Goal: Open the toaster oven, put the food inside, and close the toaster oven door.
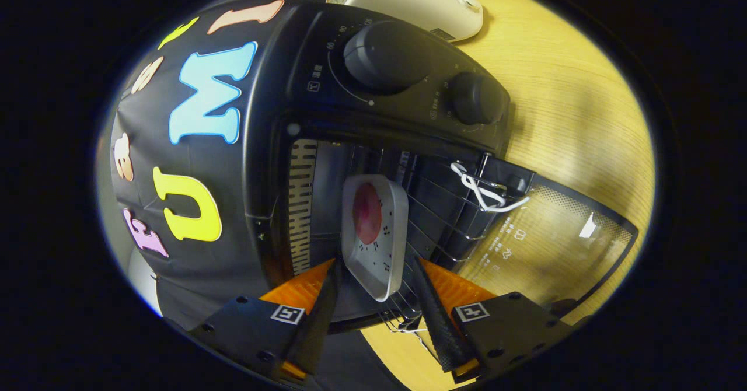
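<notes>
A white tray (375,236) holding a round red piece of food (367,213) sits on the wire rack (435,216) inside the open black toaster oven (373,122), whose glass door (548,248) hangs down over the wooden table (578,105). The gripper (376,268) has its fingers spread apart, either side of the tray's near edge, not pressing it. Beyond the oven stands a white toaster (423,0).

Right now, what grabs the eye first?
The black toaster oven with its door swung open, two knobs on its panel. Inside, on the rack, a white tray holding red food. The gripper is open, its fingers on either side of the tray's near end.
</notes>
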Available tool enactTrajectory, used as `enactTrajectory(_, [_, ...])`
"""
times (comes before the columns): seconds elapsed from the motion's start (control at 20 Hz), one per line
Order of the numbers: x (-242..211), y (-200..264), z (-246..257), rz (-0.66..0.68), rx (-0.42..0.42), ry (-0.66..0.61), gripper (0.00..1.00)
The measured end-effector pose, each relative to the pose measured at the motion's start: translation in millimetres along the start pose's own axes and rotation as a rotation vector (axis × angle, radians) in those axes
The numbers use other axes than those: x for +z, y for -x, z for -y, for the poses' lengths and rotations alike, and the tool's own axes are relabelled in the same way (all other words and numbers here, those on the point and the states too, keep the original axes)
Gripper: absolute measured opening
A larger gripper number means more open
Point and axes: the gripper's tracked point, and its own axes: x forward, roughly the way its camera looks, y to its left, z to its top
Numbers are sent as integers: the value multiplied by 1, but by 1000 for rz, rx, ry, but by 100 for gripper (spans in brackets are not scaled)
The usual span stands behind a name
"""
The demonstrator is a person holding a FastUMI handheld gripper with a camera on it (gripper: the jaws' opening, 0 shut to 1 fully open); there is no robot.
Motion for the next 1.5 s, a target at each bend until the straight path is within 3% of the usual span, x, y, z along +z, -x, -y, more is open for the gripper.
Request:
enactTrajectory(0.05, [-3,6,1,-5,-2,13,84])
enactTrajectory(0.1, [-9,13,-1,-14,11,13,96])
enactTrajectory(0.15, [-14,19,-2,-27,15,15,98])
enactTrajectory(0.35, [-37,47,-2,-82,13,107,98])
enactTrajectory(0.7, [-81,92,27,-203,-109,393,98])
enactTrajectory(1.05, [-99,116,44,-235,-205,793,98])
enactTrajectory(1.25, [-107,120,87,-352,-355,865,98])
enactTrajectory(1.5, [-86,119,132,-366,-548,975,98])
